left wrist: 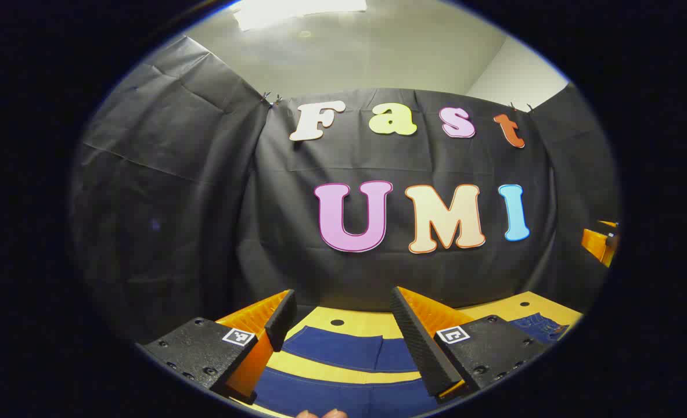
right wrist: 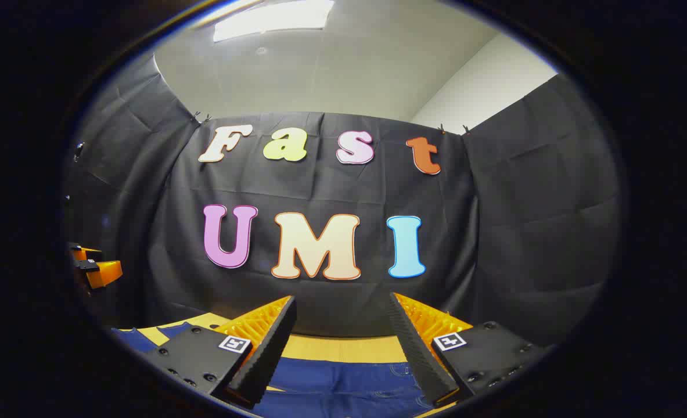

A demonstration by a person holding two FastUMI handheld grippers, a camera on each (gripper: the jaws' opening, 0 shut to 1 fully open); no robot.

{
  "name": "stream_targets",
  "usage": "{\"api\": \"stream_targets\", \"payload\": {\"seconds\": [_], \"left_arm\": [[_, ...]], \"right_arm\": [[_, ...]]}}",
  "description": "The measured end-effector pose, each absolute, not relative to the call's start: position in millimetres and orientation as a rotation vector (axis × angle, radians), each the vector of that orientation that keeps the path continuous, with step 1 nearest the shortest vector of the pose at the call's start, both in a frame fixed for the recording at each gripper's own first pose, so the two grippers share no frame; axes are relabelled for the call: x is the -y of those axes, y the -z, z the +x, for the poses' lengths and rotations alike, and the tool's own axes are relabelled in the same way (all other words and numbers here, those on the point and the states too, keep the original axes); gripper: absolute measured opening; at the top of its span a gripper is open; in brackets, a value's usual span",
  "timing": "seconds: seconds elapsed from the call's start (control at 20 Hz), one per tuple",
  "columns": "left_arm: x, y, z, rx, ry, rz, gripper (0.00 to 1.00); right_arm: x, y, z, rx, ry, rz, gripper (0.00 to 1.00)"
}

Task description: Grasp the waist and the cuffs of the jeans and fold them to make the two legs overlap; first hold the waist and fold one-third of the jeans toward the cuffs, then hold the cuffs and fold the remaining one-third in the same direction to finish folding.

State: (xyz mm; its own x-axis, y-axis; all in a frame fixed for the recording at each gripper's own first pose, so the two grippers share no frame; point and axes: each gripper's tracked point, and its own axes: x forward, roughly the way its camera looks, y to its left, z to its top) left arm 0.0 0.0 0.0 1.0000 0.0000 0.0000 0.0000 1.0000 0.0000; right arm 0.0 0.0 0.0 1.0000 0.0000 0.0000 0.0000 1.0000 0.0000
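Jeans (left wrist: pixel 343 371) lie flat on the yellow bench (left wrist: pixel 343 318), legs apart, long axis running sideways, below and ahead of both tools. Left gripper (left wrist: pixel 343 325) and right gripper (right wrist: pixel 343 331) hover released, neither touching denim.

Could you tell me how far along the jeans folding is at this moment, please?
Nothing looks folded yet: the jeans lie flat on the table, two separate denim bands showing in the left gripper view. In hand: the left claw and right claw hang open above the denim, gripping nothing. Left: overlapping the legs, then both one-third folds.
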Motion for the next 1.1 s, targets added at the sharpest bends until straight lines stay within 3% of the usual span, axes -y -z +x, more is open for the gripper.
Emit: {"api": "stream_targets", "payload": {"seconds": [0.9,1.1], "left_arm": [[1,-1,4,0.006,0.0,0.024,0.97],[9,13,10,-0.037,0.068,0.104,1.0]], "right_arm": [[-7,-5,7,0.022,-0.021,-0.016,0.98],[-15,-1,7,0.011,-0.037,-0.023,0.98]]}}
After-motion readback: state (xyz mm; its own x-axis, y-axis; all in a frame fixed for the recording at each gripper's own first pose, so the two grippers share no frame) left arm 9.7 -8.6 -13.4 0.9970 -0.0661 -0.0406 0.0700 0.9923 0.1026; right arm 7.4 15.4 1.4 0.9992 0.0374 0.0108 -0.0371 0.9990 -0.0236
